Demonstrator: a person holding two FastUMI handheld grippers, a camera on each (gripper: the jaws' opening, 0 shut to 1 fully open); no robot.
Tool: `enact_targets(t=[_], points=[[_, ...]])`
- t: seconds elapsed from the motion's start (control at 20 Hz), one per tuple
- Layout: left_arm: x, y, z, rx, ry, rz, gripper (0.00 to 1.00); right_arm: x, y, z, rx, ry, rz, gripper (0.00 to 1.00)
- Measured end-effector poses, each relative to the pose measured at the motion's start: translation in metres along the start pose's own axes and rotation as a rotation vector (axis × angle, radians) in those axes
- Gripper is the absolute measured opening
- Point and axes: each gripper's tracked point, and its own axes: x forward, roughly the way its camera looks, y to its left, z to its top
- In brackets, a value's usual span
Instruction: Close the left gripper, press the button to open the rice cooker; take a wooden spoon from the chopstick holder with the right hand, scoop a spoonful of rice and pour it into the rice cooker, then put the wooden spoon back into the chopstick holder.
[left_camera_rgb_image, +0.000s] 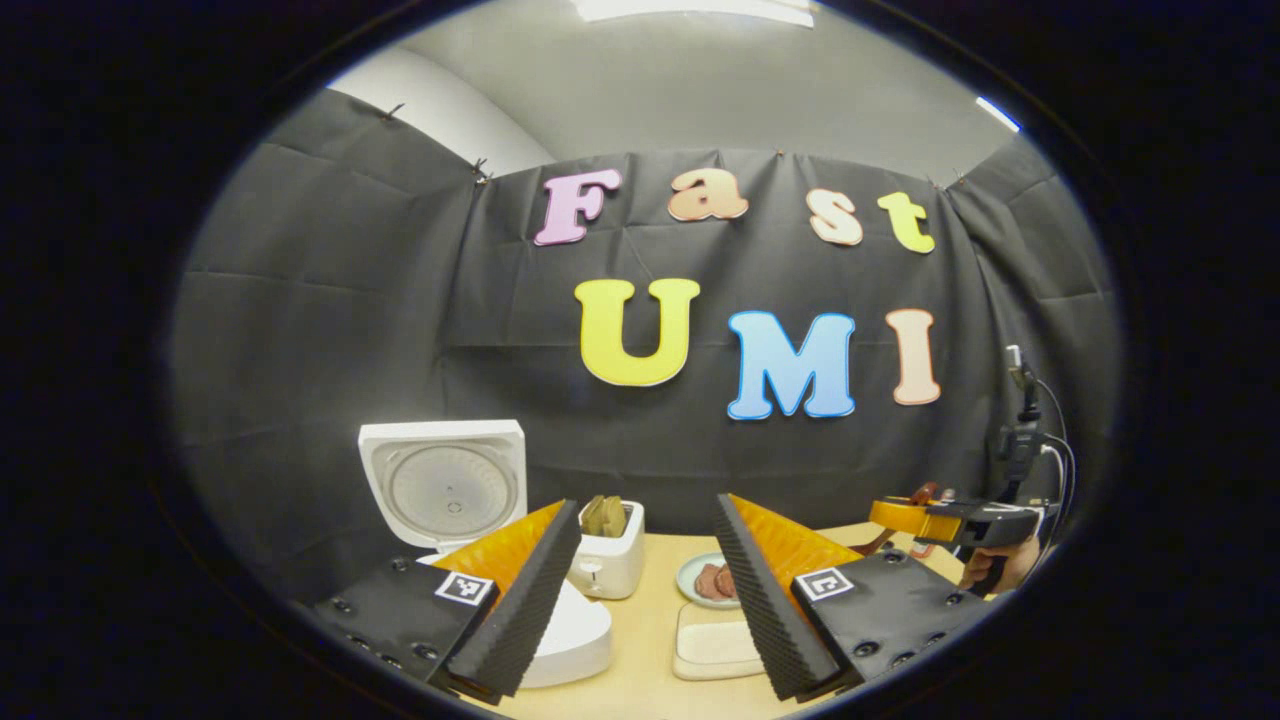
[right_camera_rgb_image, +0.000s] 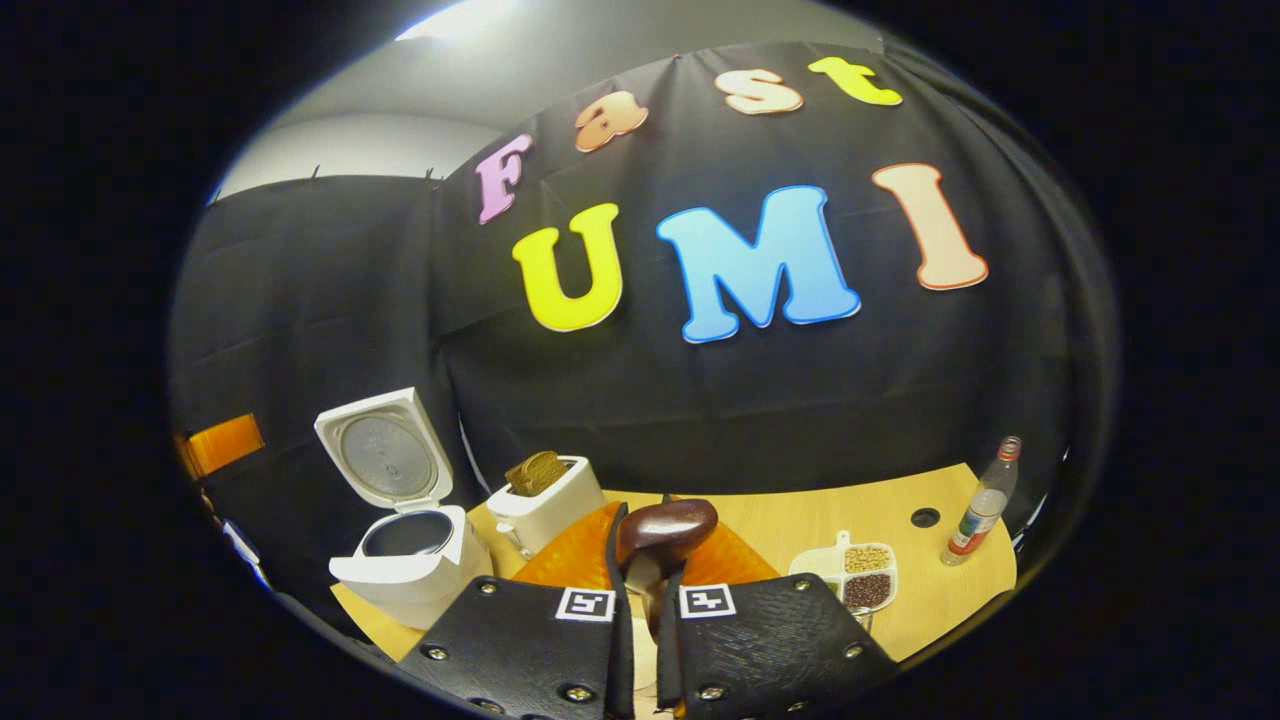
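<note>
A: Desk (right_camera_rgb_image: 800, 530) first, pale wood under everything. On its left stands the rice cooker (right_camera_rgb_image: 405, 560), white, lid (right_camera_rgb_image: 385, 455) thrown up and the dark inner pot open to the room. Just right of it is a white toaster (right_camera_rgb_image: 548, 500) with bread in the slots, and over on the right a divided dish of grains and beans (right_camera_rgb_image: 860, 575), with a small bottle (right_camera_rgb_image: 983, 505) at the far right.

B: And the spoon?

A: The wooden spoon (right_camera_rgb_image: 665, 530) sits in the right tool (right_camera_rgb_image: 640, 600), bowl up and forward, centred over the desk. I judge that the scooping comes next, since the bowl looks empty, though its hollow side is hard to read.

B: What might spoil it?

A: The handle is gripped low, so the spoon could twist or swing between the fingers when the bowl digs into the grains. A tilted bowl would then scatter rice on the desk on the way left to the cooker, and the toaster stands close to that path.

B: Tools, then.

A: The right one is pinched nearly closed, both fingers on the spoon's handle. The left tool (left_camera_rgb_image: 645, 590) is spread wide and holds nothing, hovering near the cooker's front. From its view you also see a plate of sliced food (left_camera_rgb_image: 712, 580).
</note>
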Motion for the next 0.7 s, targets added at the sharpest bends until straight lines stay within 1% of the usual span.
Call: enact_targets(t=[0.1,0.2,0.25,0.35,0.5,0.6,0.65,0.7], points=[[-0.002,0.01,0.001,0.011,-0.007,0.007,0.93,0.015,0.012,-0.02,-0.013,0.043,0.02,0.09],[-0.003,0.017,-0.001,0.02,-0.005,0.005,0.92,0.028,0.02,-0.045,-0.036,0.091,0.023,0.09],[-0.005,0.021,-0.001,0.028,-0.006,0.005,0.92,0.034,0.02,-0.058,-0.056,0.115,0.017,0.09],[-0.007,0.03,-0.003,0.042,-0.007,0.003,0.92,0.043,0.015,-0.08,-0.1,0.169,-0.022,0.09],[-0.005,0.043,-0.007,0.054,-0.003,0.012,0.92,0.052,0.019,-0.11,-0.154,0.231,-0.048,0.1],[-0.005,0.046,-0.008,0.047,-0.005,0.013,0.92,0.056,0.023,-0.133,-0.215,0.279,-0.044,0.09],[-0.003,0.048,-0.008,0.043,-0.004,0.013,0.92,0.057,0.026,-0.146,-0.228,0.307,-0.035,0.09],[-0.003,0.053,-0.01,0.042,-0.002,0.017,0.92,0.057,0.034,-0.15,-0.216,0.304,-0.018,0.09]])
